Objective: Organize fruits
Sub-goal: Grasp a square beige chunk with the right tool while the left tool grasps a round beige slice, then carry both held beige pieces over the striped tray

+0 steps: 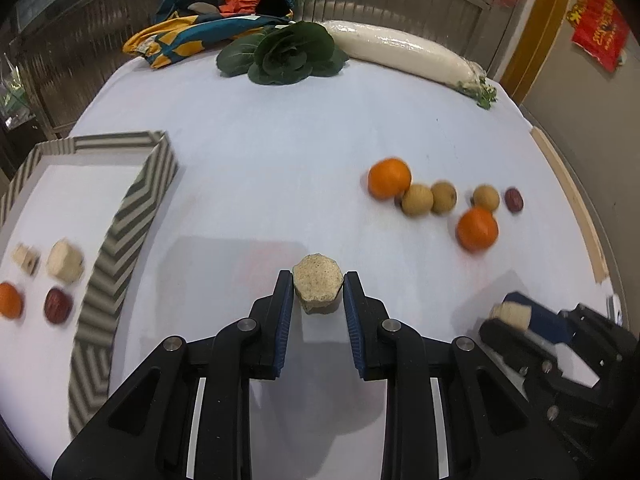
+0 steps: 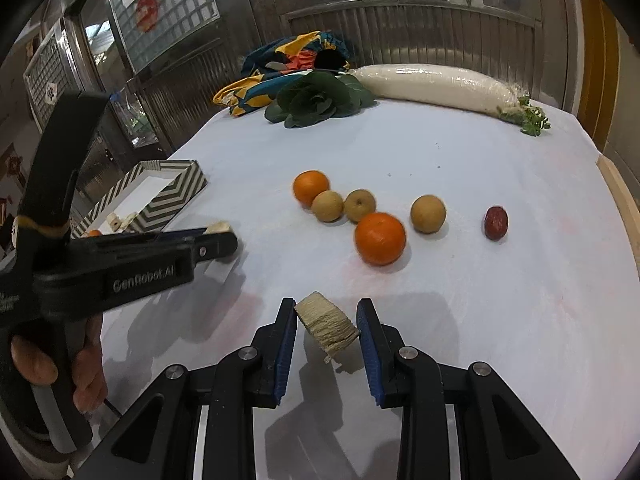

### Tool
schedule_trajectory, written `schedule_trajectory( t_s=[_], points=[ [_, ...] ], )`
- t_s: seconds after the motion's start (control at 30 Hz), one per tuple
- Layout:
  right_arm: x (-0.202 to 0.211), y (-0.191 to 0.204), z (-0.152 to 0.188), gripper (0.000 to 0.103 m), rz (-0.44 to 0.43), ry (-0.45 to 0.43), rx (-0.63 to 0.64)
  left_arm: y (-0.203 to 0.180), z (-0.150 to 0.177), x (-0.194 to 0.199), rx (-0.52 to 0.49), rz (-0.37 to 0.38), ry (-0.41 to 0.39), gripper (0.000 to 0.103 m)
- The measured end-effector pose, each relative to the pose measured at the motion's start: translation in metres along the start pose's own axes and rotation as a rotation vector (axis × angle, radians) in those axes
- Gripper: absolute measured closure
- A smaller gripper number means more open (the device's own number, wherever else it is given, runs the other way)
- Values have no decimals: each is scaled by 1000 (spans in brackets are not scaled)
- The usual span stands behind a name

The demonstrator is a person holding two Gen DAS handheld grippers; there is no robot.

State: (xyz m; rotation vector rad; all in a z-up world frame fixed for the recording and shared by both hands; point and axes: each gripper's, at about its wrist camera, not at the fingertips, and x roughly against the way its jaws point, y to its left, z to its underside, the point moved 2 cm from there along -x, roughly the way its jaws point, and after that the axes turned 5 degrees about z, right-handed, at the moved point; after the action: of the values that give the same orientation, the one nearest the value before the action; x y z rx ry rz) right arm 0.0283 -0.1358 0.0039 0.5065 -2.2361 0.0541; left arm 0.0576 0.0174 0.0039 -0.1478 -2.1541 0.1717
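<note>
Sugarcane piece clamped between left gripper pads.

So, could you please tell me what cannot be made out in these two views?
- Tray contents: left wrist view blurs them and the frame edge cuts the tray; in the right wrist view the left gripper hides most.
- Right gripper's pale piece: left wrist view, blurred.

Left wrist camera sits close behind its own fingers, angled down over the white table; right wrist camera does likewise from further right — both face the far wall, sharing the oranges and striped tray.
</note>
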Motion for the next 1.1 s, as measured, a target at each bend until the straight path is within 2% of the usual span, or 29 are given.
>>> schedule_trajectory(
  t_s=[0.43, 0.73, 1.1],
  points=[
    [30, 35, 14, 73, 30, -58, -11, 0, 39, 47, -62, -14, -61, 78],
    [41, 57, 11, 73, 20, -84, -5, 13, 46, 75, -67, -54, -127, 78],
    [39, 81, 8, 73, 7, -77, 29, 33, 46, 91, -41, -72, -162, 78]
  ],
)
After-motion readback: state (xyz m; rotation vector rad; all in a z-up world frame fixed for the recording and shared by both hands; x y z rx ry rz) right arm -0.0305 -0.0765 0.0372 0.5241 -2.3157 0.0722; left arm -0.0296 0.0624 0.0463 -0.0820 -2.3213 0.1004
